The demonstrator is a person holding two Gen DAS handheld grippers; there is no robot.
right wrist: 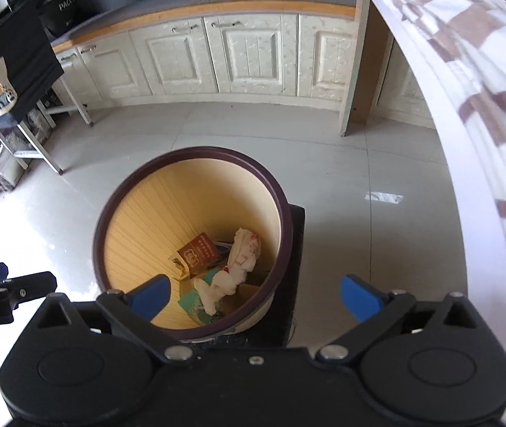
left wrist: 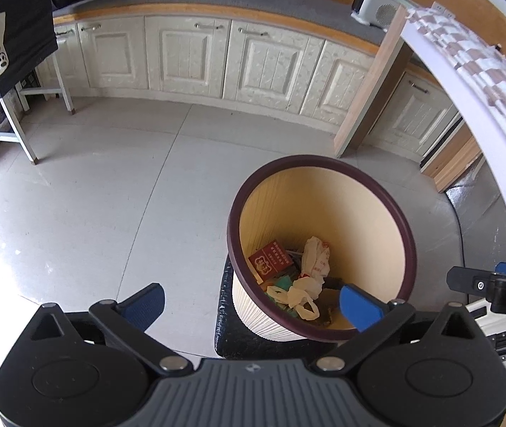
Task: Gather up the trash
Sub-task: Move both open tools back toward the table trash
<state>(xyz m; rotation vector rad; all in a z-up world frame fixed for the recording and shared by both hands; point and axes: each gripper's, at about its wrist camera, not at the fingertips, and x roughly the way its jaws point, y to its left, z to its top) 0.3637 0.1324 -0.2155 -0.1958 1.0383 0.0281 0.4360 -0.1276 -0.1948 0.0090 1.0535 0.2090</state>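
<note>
Just ahead of and below both sets of fingers stands the waste bin (left wrist: 324,249), round, dark rim, ribbed cream wall, set on a dark mat (left wrist: 224,320). The left gripper (left wrist: 253,302) is spread wide w/ nothing between its pads; the right gripper (right wrist: 256,297) is likewise fully released and empty. In the left wrist view the right-side blue pad sits over the bin's mouth; in the right wrist view the left-side pad does.

The trash lies at the bin's bottom: a red carton (right wrist: 197,252), a crumpled white plastic bag (right wrist: 242,249), greenish scraps under them. All of it looks light. The bag is prob. soft and slippery, so best pinched at a bunched fold, not a loose flap; the carton is stiffer, prob. crushable, best taken across its thin edge. The bin itself looks light and could tip if the rim gets knocked.

Room: open tiled floor (left wrist: 110,195) beyond the left-hand fingers, cabinets (left wrist: 196,57) well apart. A table edge w/ checked cloth (right wrist: 466,71) runs near the right-hand fingers, so sideways room is tight there. The 2 grippers hang near each other over the rim.
</note>
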